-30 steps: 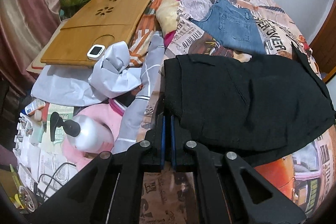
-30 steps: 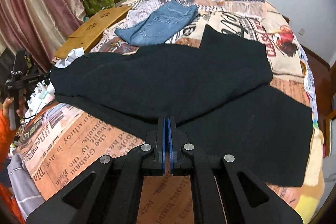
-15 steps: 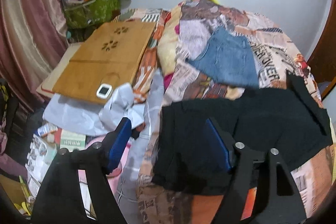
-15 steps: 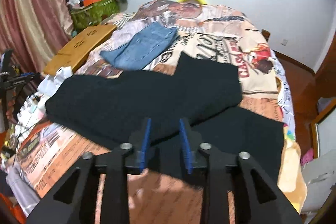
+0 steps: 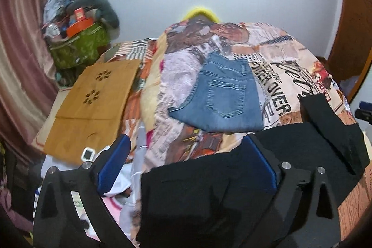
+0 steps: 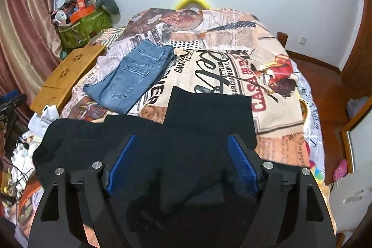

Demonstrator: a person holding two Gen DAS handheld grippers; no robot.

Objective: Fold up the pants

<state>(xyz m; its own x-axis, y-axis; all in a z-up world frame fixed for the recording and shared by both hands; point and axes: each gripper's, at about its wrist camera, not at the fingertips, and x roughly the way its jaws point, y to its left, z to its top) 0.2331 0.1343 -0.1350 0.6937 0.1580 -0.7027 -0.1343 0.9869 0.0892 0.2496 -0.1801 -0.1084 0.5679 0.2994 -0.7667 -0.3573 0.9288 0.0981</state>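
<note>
A bed covered by a newspaper-print quilt fills both views, reaching from under the jaws to the far wall. On it, directly beneath and ahead of both pairs of jaws, a pair of black fabric pants is spread, already doubled over once, with one upper layer lying askew so that a pointed corner projects beyond the right gripper's jaws. Further ahead, well apart from the black cloth, a folded pair of blue denim jeans is laid flat. To the left of the jaws, off the quilt's edge, a flat bamboo lap tray is seen.

The left gripper is held above the left end of the pants with its jaws spread wide and nothing between them. The right gripper is likewise spread wide and empty, hovering over the middle of the garment.

The step in hand is judged to be a regrasp for the next fold. It would be done well if the skewed upper layer were squared first, both layers of one end were pinched together near the corners, and the cloth were carried over low and evenly, so that edges are matched and no layer is dragged or bunched.
</note>
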